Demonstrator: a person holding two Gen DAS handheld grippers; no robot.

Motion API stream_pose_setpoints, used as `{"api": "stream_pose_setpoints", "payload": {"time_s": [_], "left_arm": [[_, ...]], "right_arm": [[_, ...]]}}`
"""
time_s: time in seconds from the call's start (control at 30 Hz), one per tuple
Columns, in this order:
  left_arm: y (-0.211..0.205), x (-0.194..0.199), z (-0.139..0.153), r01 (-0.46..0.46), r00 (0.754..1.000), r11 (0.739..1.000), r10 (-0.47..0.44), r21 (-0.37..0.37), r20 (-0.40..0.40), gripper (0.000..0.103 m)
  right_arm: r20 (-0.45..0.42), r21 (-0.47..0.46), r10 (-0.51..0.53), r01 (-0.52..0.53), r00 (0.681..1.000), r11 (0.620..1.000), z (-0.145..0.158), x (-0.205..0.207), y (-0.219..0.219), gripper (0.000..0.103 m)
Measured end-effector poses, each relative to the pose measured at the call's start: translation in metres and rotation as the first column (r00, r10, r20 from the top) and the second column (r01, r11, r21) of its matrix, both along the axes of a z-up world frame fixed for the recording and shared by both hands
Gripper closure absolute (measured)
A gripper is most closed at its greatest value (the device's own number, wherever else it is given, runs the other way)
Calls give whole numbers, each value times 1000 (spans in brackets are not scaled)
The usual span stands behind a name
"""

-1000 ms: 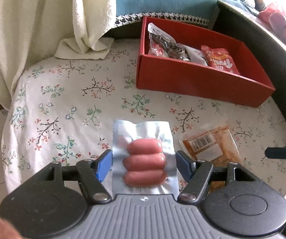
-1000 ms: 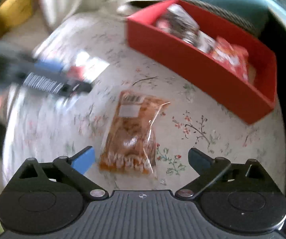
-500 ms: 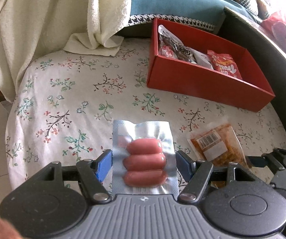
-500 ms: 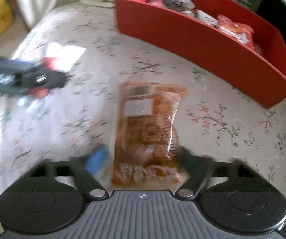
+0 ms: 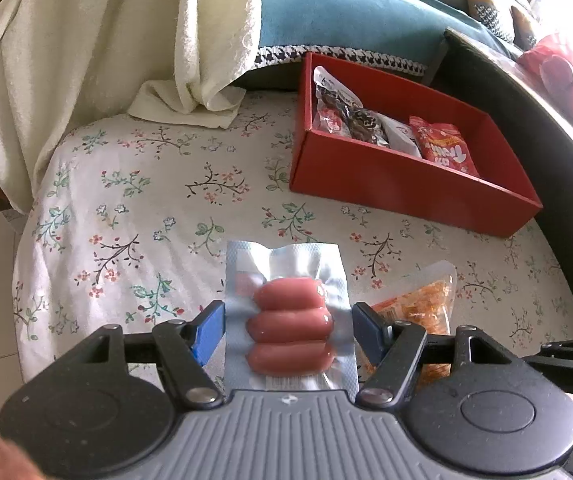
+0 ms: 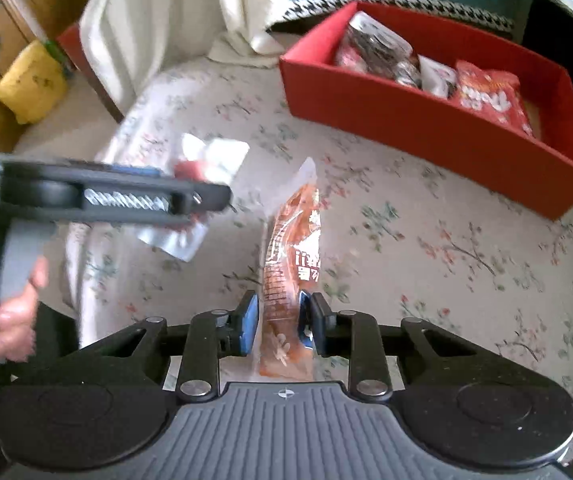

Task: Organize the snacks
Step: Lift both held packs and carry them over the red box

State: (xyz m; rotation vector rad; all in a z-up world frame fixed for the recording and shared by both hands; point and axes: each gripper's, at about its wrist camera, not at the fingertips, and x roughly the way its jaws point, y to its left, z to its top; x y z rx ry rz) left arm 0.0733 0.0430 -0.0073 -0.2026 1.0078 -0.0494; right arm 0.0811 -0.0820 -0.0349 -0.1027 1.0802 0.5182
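Pinching orange snack packet (image 6: 286,276), right tongs (image 6: 279,322), left tongs (image 5: 284,330) gripping sausage pack (image 5: 288,320)

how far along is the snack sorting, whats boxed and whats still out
Done: several packets sit in the red cardboard box. In hand: the left claw grips the silver sausage pack; the right claw pinches the orange clear-wrapped snack bag. Left: boxing both.

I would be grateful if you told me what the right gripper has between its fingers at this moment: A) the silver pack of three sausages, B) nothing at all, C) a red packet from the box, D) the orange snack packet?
D: in the right wrist view the right gripper is closed on the orange snack packet, held edge-on, while the sausage pack sits between the left gripper's fingers.
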Motion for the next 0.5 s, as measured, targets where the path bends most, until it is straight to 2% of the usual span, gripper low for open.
{"api": "stream_pose_setpoints", "payload": {"time_s": [0.1,0.17,0.27,0.3,0.33,0.4,0.5], "left_arm": [[2,0,-3,-5,1000,1000,5,3,-7,42],[5,0,-5,-14,1000,1000,14,2,-11,42],[10,0,-8,-26,999,1000,26,1,-20,42],[11,0,-9,-29,999,1000,29,0,-24,42],[12,0,-11,-31,999,1000,31,-2,-29,42],[13,0,-14,-35,999,999,34,-5,-40,42],[18,2,-21,-47,996,998,44,-32,-72,42]], "right_arm": [[-13,39,10,-9,1000,999,3,4,2,63],[-4,29,28,-28,1000,999,3,6,8,55],[-19,8,29,-29,999,1000,-8,18,20,48],[-25,12,31,-31,999,999,-12,22,24,50],[-34,25,33,-32,999,999,-19,27,27,61],[-58,11,17,-16,998,1000,-34,36,33,61],[-98,83,-3,11,995,996,-39,45,28,64]]}}
